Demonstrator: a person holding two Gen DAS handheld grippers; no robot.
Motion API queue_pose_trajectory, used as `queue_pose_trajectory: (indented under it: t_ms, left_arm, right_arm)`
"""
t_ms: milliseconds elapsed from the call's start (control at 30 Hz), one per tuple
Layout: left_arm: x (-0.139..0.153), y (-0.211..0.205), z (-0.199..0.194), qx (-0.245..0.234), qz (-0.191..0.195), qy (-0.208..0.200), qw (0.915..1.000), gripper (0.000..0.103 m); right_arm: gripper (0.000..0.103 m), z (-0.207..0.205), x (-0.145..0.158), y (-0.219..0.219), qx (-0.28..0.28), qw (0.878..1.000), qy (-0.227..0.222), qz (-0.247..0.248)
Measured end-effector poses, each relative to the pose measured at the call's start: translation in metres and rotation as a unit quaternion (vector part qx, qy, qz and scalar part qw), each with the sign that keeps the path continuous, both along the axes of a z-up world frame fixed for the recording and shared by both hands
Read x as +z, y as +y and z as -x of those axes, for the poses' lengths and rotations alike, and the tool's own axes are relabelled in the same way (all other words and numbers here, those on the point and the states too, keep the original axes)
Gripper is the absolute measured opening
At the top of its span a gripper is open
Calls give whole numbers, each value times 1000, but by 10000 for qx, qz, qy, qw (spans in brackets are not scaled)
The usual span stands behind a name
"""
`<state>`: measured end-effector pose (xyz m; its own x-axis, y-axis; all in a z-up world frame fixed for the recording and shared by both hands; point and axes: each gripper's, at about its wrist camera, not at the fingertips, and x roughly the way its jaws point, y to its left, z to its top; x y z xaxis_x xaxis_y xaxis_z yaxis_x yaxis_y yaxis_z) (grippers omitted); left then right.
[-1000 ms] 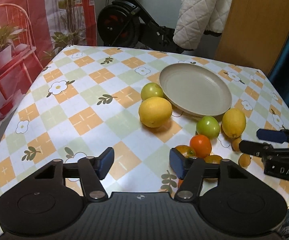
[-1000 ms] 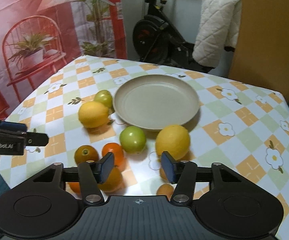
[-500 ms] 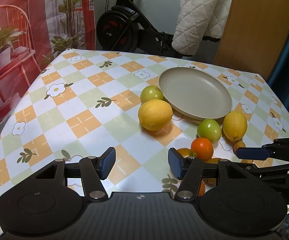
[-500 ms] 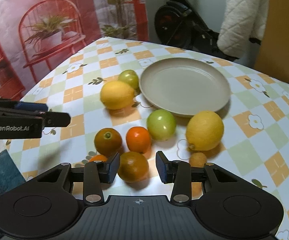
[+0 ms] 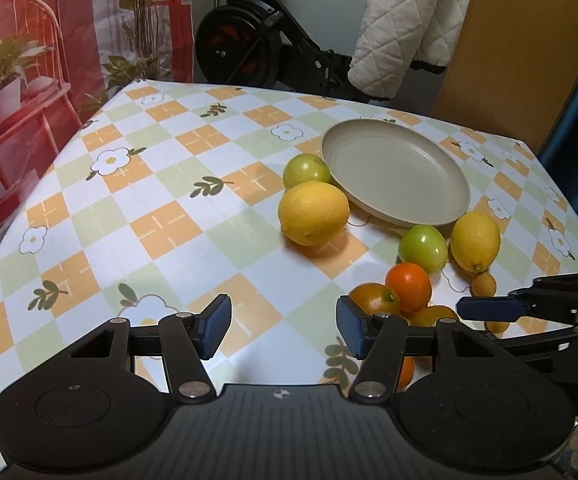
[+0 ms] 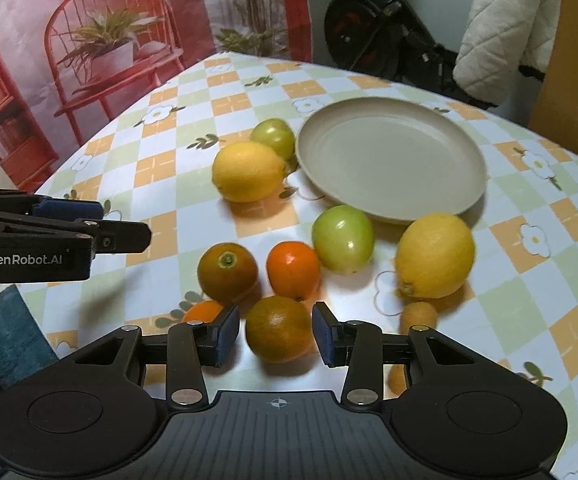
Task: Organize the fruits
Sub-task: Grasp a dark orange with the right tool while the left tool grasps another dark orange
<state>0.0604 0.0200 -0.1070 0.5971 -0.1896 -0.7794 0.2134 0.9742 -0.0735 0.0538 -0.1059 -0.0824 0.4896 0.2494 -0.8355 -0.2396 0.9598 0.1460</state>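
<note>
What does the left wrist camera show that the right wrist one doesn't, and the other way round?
Left only: the gap between the left gripper's jaws, open over bare cloth.
Right only: the right gripper's jaws, which have just been closing, on either side of a dark orange; contact is unclear. Also a red shelf.
Both: the plate, two lemons, two green fruits, a bright orange and the bike.

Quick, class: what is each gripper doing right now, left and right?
Left gripper: open, nothing between its fingers.
Right gripper: has just been closing around the dark orange; fingers not visibly pressing it yet, so open.
</note>
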Motion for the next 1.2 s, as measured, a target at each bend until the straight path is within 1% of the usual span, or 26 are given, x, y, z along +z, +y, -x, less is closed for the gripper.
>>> queue_pose_trajectory:
  t_ms: [167,467,600,700,800,900,1033,1200]
  left_arm:
    - [-4,1,-2,35,41,93,9999,61]
    - [-9,-4,-3,-34,19,176,9998,61]
    - [-10,-4,-3,-61,62,214,9997,61]
    - [-11,-5,-4,-111,125,253,9995,61]
    - [-12,-9,-7,-252,235,291,9990,61]
    - [-15,-19,-14,-534,348,345,9974,61]
    - [-24,-33,-22,-850,426,446,9945,61]
    - [-38,-43,-29,-1033,403,603,9920,61]
  right_arm:
    - [38,-6,-5,-1,-65,9999,82,50]
    - [40,-7,-13,-5,-198,9995,207,-111]
    - [39,-3,-14,-9,-245,9993,196,-195]
    - [39,1,-13,-13,-340,9992,148,-153]
    - [39,3,-12,-21,-501,9987,49,-51]
    - [39,4,-14,-29,-649,9979,29,-34]
    - [39,7,-15,-31,-633,9980,-3,-66]
    - [39,8,-15,-31,-636,9979,-3,-85]
